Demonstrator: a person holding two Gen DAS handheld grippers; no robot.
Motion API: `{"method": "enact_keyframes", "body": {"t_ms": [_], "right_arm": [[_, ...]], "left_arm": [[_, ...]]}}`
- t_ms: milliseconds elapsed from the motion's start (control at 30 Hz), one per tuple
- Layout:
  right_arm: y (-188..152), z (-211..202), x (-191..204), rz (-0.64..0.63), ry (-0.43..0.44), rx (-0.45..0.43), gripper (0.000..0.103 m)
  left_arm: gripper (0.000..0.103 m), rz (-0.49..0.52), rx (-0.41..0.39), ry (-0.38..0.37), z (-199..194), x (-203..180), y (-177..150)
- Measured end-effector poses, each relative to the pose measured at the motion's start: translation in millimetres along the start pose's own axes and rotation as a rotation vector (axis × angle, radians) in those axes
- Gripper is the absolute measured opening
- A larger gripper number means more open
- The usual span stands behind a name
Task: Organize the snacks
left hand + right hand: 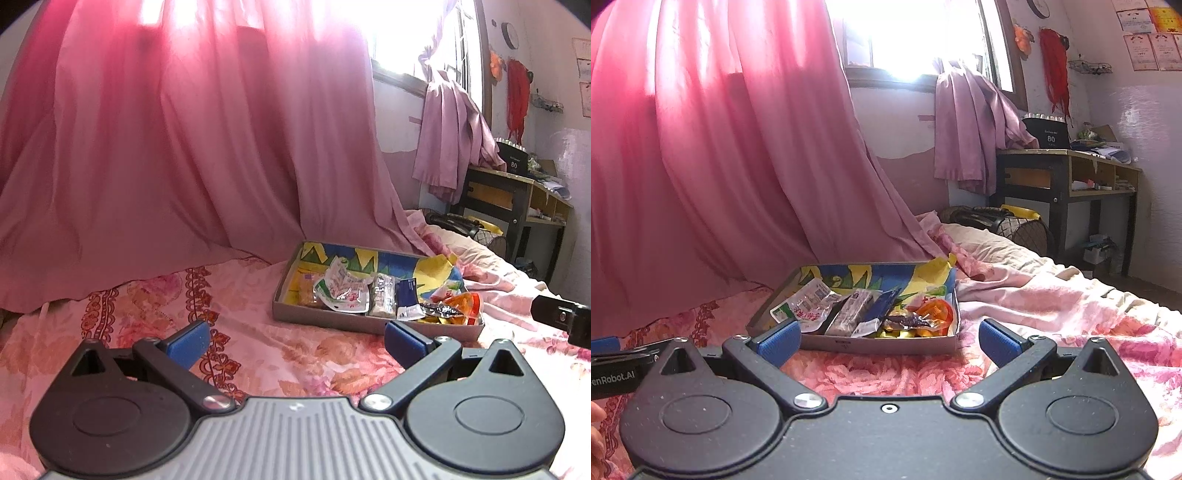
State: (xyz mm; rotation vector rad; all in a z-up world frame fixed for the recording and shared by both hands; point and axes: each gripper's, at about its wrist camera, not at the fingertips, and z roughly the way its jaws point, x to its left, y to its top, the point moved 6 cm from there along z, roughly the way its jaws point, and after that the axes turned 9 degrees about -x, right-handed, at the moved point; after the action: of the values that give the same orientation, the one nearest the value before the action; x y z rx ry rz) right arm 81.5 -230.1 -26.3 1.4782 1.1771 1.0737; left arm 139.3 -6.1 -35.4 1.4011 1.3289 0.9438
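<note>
A shallow cardboard box (332,322) with a colourful lining lies on the pink floral bedspread. It holds several snack packets: a white and green pouch (341,291), a clear wrapped bar (383,300), a dark blue sachet (408,300) and an orange packet (463,306). The box also shows in the right wrist view (886,343), with the pouch (807,304), bar (851,310) and orange packet (934,314). My left gripper (295,341) is open and empty, just short of the box's near left. My right gripper (890,341) is open and empty, in front of the box's near wall.
A pink curtain (166,147) hangs behind the bed down to the bedspread (295,369). A pillow (990,240) lies beyond the box. A dark desk (1067,173) with clutter stands at the far right by the wall. The left gripper's edge shows in the right wrist view (617,365).
</note>
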Motion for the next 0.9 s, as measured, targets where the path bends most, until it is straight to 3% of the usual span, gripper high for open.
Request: {"method": "enact_keyframes", "body": {"t_ms": [600,900], "right_arm": [[-27.8,7.5,-10.4,0.044,-0.060,0.130,0.102],[-33.1,9.8,-1.9,0.015,-0.040,0.149,0.102]], "left_arm": [[0.103,0.016,0.087,0.010,0.3,-0.1,-14.5],[0.103,-0.014,0.131,0.022,4.6,5.3,-19.9]]}}
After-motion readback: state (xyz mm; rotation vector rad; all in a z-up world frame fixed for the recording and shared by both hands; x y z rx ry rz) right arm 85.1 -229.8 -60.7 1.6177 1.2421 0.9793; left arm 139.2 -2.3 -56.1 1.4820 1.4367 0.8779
